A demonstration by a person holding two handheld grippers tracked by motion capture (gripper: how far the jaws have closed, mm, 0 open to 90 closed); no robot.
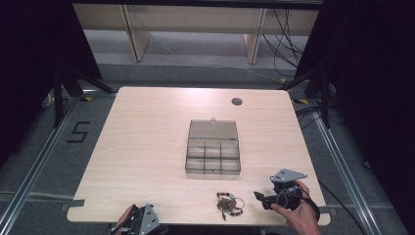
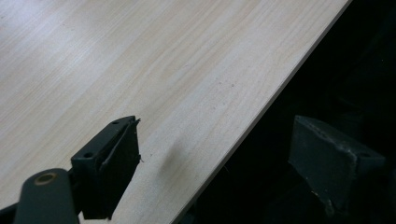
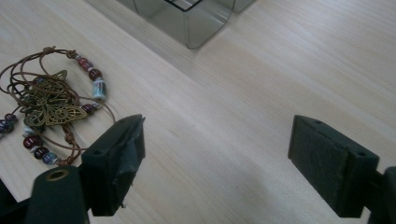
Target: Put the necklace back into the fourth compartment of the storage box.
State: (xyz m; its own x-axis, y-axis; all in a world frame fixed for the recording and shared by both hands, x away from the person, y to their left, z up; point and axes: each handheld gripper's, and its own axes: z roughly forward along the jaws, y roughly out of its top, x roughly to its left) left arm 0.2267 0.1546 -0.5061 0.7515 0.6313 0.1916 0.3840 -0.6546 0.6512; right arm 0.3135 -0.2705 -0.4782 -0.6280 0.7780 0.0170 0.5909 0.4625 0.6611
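Observation:
A tangle of brown cord bracelets with coloured beads and brass butterfly charms (image 1: 229,203) (image 3: 51,105) lies near the table's front edge. A clear plastic compartment box (image 1: 213,153) (image 3: 189,16) stands in the middle of the table with its lid folded back. My right gripper (image 1: 262,198) (image 3: 217,161) is open just right of the bracelets, low over bare wood, with nothing between its jaws. My left gripper (image 1: 139,223) (image 2: 219,158) is open at the front left edge, one jaw over the table (image 2: 140,70) and the other past its rim.
A round cable hole (image 1: 237,101) sits at the table's back right. Dark curtains and stand legs flank the table, and cables trail on the floor at the back right. The light wood top (image 1: 147,142) is bare around the box.

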